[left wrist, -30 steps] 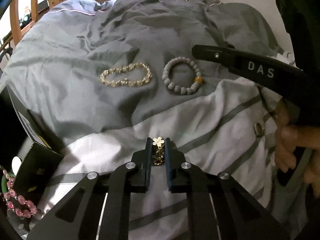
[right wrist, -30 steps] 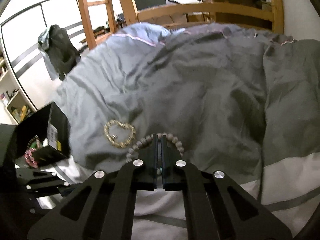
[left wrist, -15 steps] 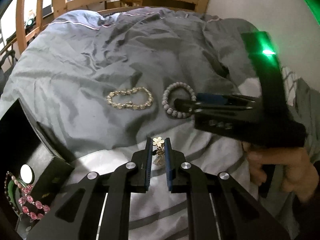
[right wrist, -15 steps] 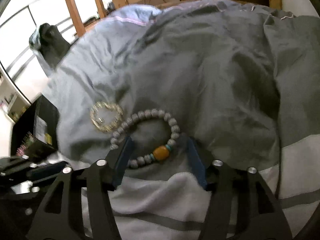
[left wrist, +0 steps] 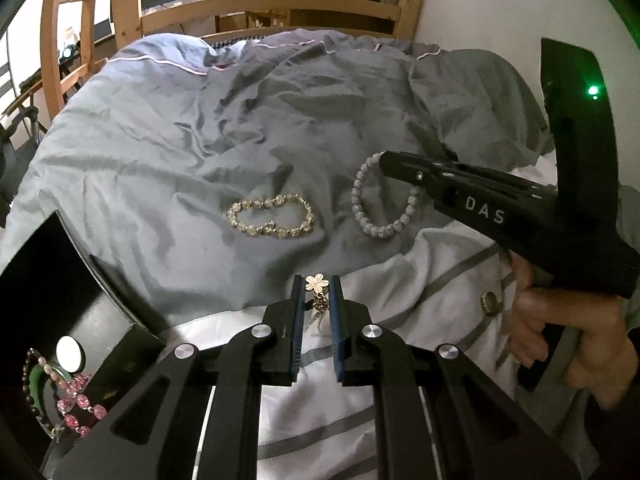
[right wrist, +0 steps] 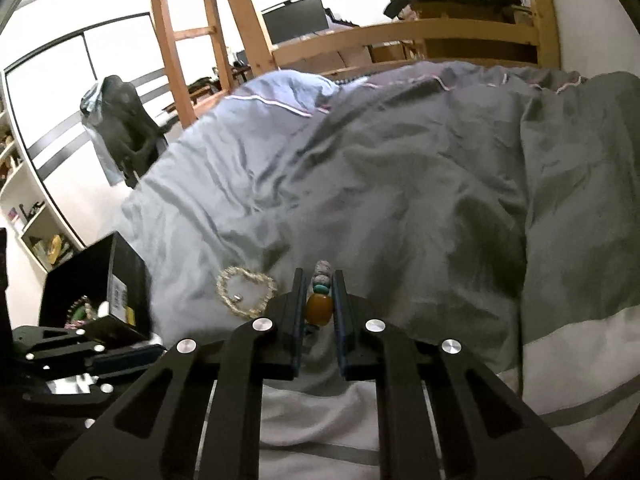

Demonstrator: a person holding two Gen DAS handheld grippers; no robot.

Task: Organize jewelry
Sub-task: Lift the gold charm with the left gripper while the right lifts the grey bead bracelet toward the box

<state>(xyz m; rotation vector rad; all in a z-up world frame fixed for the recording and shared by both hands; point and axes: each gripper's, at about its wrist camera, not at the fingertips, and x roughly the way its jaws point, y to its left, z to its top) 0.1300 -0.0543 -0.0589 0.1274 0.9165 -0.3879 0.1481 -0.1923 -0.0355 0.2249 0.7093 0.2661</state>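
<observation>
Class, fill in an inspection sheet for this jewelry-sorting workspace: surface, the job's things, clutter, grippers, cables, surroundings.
Surface: rumpled grey duvet with a paler striped part nearer the cameras.
Job's things: gold bead bracelet lying loose on the duvet; grey bead bracelet with an amber bead; flower-charm piece; open black box at left holding pink beads.
Clutter: small round metal item on the striped part.
Grippers: left gripper shut on the flower-charm piece; right gripper closing, its jaws pressing the amber bead.
Cables: nothing seen.
Surroundings: wooden bed frame, monitor, white wall at right.
</observation>
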